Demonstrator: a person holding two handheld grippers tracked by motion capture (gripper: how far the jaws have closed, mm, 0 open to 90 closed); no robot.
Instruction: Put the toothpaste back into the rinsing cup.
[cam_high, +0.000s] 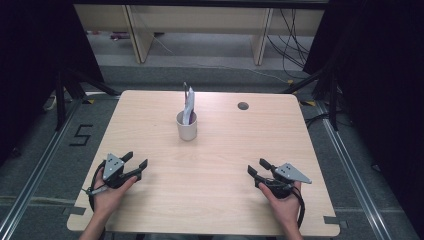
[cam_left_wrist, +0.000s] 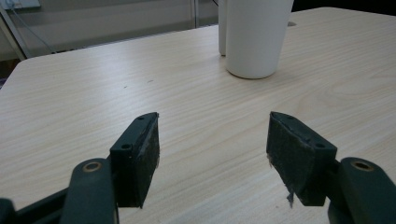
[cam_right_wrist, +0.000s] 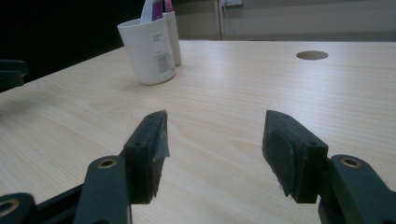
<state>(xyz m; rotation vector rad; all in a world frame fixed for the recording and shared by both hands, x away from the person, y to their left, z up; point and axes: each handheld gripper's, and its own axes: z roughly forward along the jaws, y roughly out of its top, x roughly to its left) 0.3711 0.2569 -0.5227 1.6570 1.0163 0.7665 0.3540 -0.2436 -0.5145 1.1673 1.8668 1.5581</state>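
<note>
A white cup (cam_high: 186, 126) stands upright near the middle of the light wooden table (cam_high: 210, 165), with a white and purple tube-like item (cam_high: 189, 106) sticking up out of it. The same cup (cam_left_wrist: 254, 37) is ahead and to the right in the left gripper view, and the cup (cam_right_wrist: 150, 49) with a printed label is ahead to the left in the right gripper view. My left gripper (cam_high: 136, 160) rests near the front left, open and empty. My right gripper (cam_high: 259, 167) rests near the front right, open and empty. Both are well short of the cup.
A round cable hole (cam_high: 243, 106) is cut in the table's back right part. Beyond the far edge stand wooden table legs (cam_high: 140, 35) and loose cables (cam_high: 292, 40) on the floor. Black stands (cam_high: 65, 85) flank the table on both sides.
</note>
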